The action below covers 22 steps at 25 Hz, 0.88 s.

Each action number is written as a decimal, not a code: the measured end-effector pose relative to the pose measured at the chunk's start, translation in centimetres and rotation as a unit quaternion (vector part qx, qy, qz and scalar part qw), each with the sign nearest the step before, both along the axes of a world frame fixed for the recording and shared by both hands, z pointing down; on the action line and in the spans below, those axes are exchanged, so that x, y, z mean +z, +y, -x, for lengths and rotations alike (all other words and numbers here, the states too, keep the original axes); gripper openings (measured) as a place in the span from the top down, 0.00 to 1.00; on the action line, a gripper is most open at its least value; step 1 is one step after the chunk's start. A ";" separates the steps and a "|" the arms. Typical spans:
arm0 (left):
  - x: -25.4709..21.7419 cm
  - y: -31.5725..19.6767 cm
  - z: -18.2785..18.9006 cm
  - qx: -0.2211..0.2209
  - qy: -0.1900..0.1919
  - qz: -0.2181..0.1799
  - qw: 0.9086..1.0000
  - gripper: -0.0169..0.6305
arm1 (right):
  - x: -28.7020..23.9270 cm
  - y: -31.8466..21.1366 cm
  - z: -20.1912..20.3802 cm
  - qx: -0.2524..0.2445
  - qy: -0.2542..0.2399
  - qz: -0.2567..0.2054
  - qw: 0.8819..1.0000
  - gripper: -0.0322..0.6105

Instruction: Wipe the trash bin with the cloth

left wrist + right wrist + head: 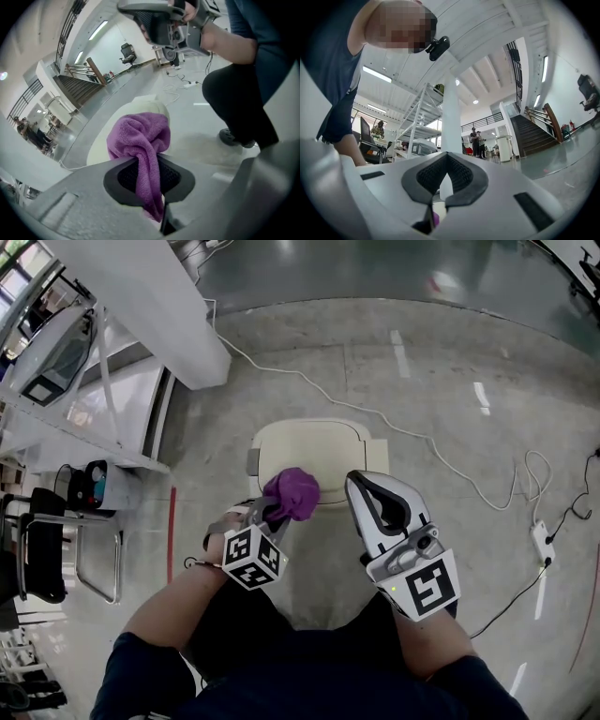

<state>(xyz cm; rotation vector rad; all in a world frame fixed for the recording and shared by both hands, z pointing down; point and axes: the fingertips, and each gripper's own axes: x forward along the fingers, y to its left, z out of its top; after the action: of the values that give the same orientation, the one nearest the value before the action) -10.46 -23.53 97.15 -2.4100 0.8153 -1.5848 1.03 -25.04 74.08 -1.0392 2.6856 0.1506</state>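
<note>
Clamping the purple cloth (139,140), left tongs (147,177) hover over the trash bin (323,444); right tongs (446,182) closed, empty

The concrete floor (441,362) bears the trash bin (323,448) and a cable (375,413).

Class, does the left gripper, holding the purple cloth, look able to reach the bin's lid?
Probably yes. The left gripper, shut on the purple cloth, hangs over the near edge of the bin lid; nothing shows between them, and the right gripper sits off to one side.
</note>
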 end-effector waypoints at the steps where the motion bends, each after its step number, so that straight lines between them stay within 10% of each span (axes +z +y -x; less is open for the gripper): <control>1: 0.0 0.5 -1.6 0.014 0.007 0.001 1.000 0.91 | -0.1 -0.2 -0.2 0.002 0.000 -0.002 1.000 0.94; 12: 0.7 3.6 -12.0 0.123 0.042 0.016 0.991 0.91 | 0.1 -1.2 -2.7 0.042 0.002 0.002 0.999 0.94; 22: -6.6 1.4 -8.5 0.037 0.162 0.001 0.986 0.91 | -0.4 -1.1 0.2 0.032 0.041 0.035 0.998 0.94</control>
<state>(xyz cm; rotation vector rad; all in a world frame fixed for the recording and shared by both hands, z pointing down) -1.97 -22.16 90.60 -2.7056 0.7598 -1.1834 0.83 -26.12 73.64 -1.1645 2.7499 0.1127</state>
